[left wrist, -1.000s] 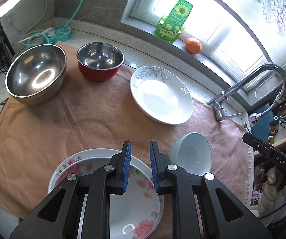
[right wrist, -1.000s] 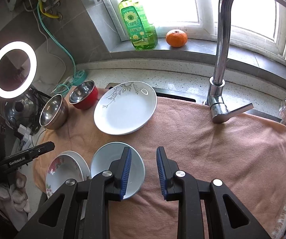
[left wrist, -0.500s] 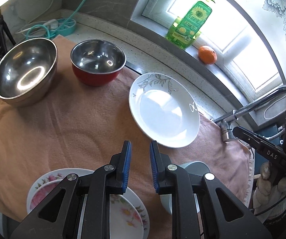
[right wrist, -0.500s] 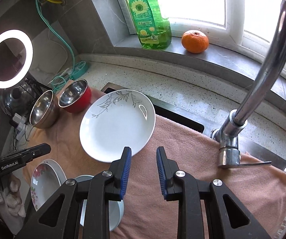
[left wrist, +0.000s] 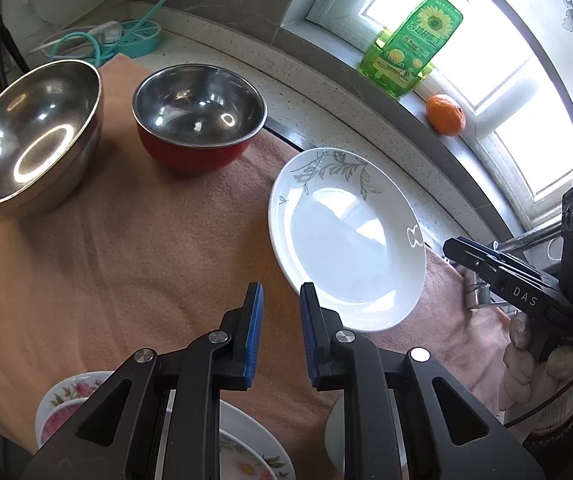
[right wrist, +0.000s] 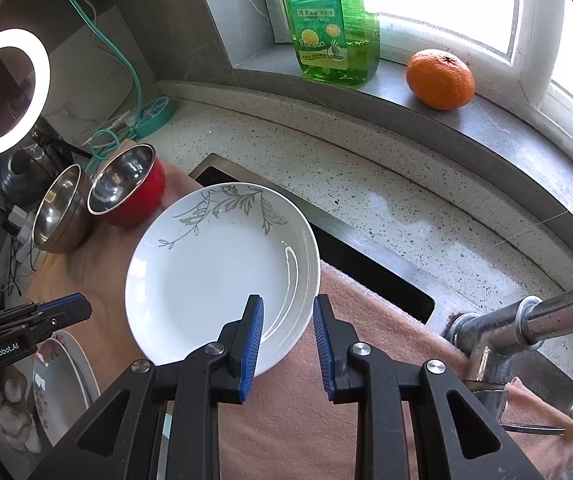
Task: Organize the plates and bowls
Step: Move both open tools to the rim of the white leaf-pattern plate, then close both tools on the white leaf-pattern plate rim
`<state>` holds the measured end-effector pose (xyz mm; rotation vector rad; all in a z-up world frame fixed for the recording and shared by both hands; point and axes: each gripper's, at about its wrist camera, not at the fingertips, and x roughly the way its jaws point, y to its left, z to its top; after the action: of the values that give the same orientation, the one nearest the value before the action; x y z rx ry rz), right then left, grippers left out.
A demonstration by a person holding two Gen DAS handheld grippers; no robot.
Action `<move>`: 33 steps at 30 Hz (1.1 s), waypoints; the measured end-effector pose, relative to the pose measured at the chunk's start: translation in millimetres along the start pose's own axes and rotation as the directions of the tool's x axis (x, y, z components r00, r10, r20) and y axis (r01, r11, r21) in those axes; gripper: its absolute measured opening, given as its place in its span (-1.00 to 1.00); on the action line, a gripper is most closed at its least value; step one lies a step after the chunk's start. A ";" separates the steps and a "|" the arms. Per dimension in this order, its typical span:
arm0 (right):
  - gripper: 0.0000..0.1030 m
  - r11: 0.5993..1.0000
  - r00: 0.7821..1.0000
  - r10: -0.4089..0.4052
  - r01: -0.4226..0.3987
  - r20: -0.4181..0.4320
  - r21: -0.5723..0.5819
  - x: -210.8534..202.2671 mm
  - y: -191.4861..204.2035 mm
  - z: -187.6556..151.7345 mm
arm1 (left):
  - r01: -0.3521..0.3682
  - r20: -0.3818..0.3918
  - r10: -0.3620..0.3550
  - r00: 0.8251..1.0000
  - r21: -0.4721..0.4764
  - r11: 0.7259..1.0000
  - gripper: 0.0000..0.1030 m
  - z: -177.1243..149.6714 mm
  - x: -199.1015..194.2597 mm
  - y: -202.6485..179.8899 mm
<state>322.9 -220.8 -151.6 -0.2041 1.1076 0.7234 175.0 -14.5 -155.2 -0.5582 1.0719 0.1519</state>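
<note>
left claw (left wrist: 281,336): narrow gap, holding nothing, above towel (left wrist: 134,248)
right claw (right wrist: 288,344): slightly parted, empty, over leaf plate (right wrist: 214,264) rim

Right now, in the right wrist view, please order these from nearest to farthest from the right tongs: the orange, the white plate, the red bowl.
1. White plate: directly under the tips of the right tongs, on the peach towel.
2. Red bowl: beyond the plate, to the upper left.
3. Orange: farthest, on the window sill at the upper right.
</note>
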 end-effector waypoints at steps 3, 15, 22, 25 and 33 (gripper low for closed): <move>-0.54 1.000 1.000 0.001 -0.001 -0.018 0.002 9.6 -2.6 2.3 | -0.002 -0.013 0.001 1.000 -0.006 1.000 -0.67 1.3 7.5 0.1; -0.54 1.000 0.999 0.004 -0.003 -0.035 0.030 28.4 -16.8 14.6 | -0.004 -0.032 0.003 0.999 -0.020 1.000 -0.67 16.6 25.5 -1.6; -0.55 0.999 0.998 0.004 -0.002 -0.055 0.042 42.7 -20.1 18.5 | -0.021 -0.040 0.020 0.999 -0.011 1.000 -0.68 20.7 34.3 -3.8; -0.55 0.999 0.998 0.006 -0.003 -0.060 0.052 47.5 -20.5 18.8 | -0.024 -0.046 0.024 0.999 -0.011 1.000 -0.67 22.2 37.3 -3.6; -0.55 0.998 0.997 -0.008 0.012 -0.076 0.059 59.9 -22.8 24.8 | -0.027 -0.058 0.027 0.998 -0.005 1.000 -0.67 27.6 48.5 -5.2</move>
<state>370.3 -200.3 -196.8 -0.1882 1.1980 0.6775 222.1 -12.2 -185.3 -0.5565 1.1359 0.1633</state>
